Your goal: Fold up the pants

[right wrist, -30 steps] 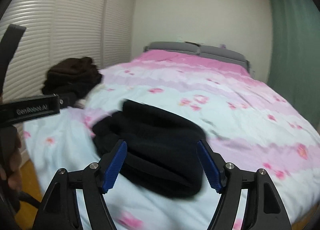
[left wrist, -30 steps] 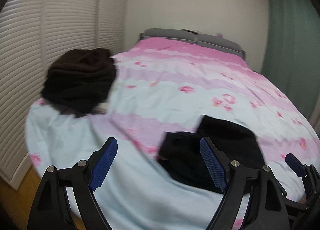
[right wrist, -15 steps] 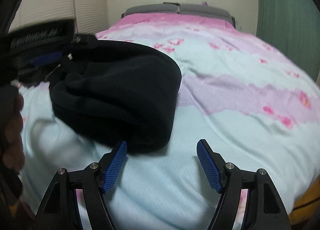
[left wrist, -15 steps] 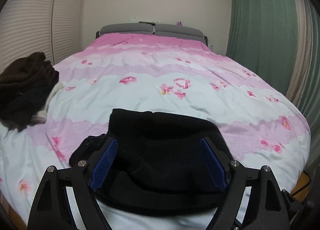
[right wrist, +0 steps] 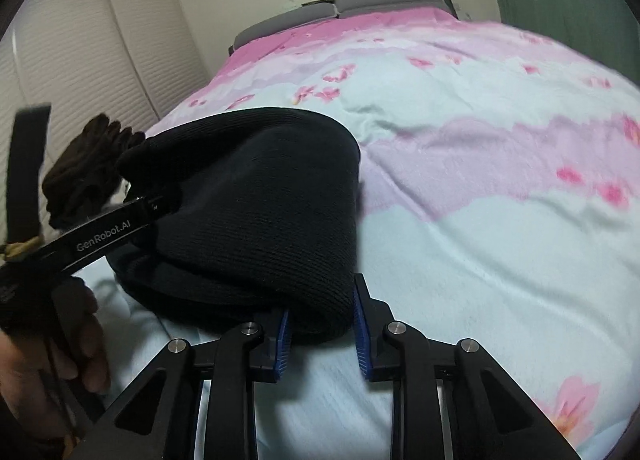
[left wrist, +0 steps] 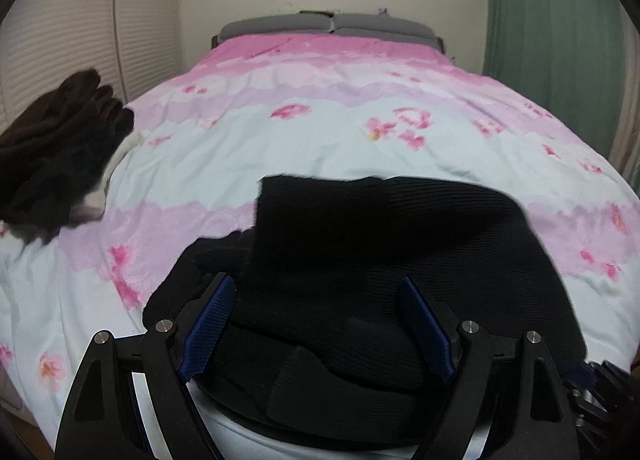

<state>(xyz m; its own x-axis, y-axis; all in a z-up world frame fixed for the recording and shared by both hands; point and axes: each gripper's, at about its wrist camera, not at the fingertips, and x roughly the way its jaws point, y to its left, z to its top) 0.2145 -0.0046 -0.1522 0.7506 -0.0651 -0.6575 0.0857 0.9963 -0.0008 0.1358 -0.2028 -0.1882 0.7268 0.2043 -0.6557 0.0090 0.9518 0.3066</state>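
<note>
Pinching the black pants (right wrist: 256,219), the right claw (right wrist: 320,334) rests on the bed (right wrist: 500,240).

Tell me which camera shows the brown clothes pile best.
The left wrist view: the brown clothes pile sits unobstructed at the bed's left edge. In the right wrist view it is partly hidden behind the black pants and the left tongs.

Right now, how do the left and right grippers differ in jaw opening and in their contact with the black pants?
The left gripper is wide open, its fingers straddling the black pants without pinching them. The right gripper has narrowed, its pads closing around the folded edge of the pants, apparently gripping it. Both reach the same garment on the floral duvet.
</note>
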